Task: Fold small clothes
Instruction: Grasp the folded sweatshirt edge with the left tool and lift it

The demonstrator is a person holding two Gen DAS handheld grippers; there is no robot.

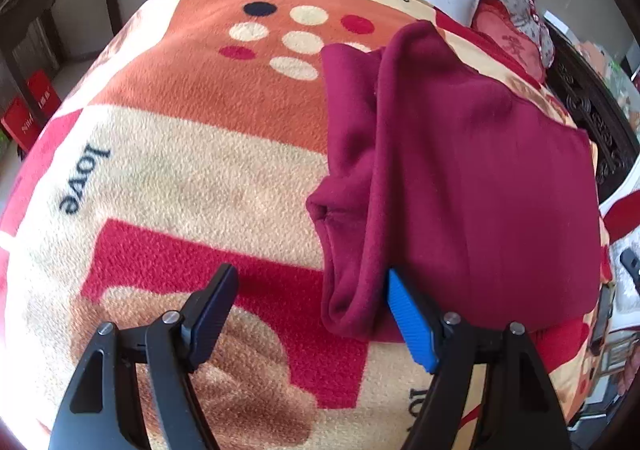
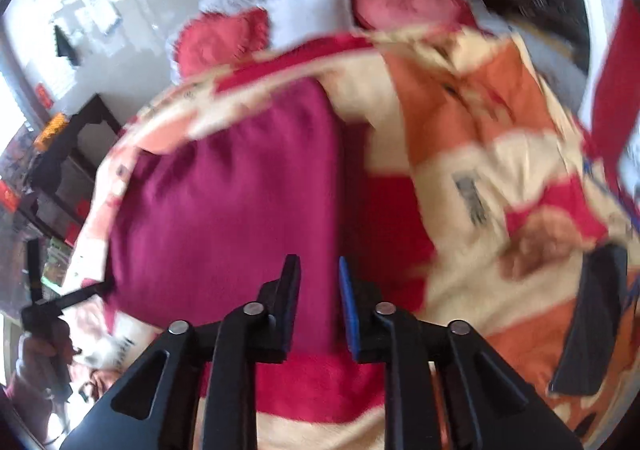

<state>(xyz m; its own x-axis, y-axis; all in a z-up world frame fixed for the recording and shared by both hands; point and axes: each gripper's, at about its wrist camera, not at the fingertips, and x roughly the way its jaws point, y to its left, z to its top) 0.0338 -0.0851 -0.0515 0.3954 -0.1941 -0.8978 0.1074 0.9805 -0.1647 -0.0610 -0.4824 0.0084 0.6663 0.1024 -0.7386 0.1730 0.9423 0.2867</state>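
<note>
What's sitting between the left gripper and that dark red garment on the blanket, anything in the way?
Nothing visible stands between them. The left gripper is open just above the blanket, and its blue-padded finger is already against the near edge of the dark red garment, with only bare blanket in the gap between the fingers.

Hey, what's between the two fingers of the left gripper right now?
In the left wrist view, only bare patterned blanket lies between the left gripper's fingers; the maroon garment touches just the blue finger.
</note>
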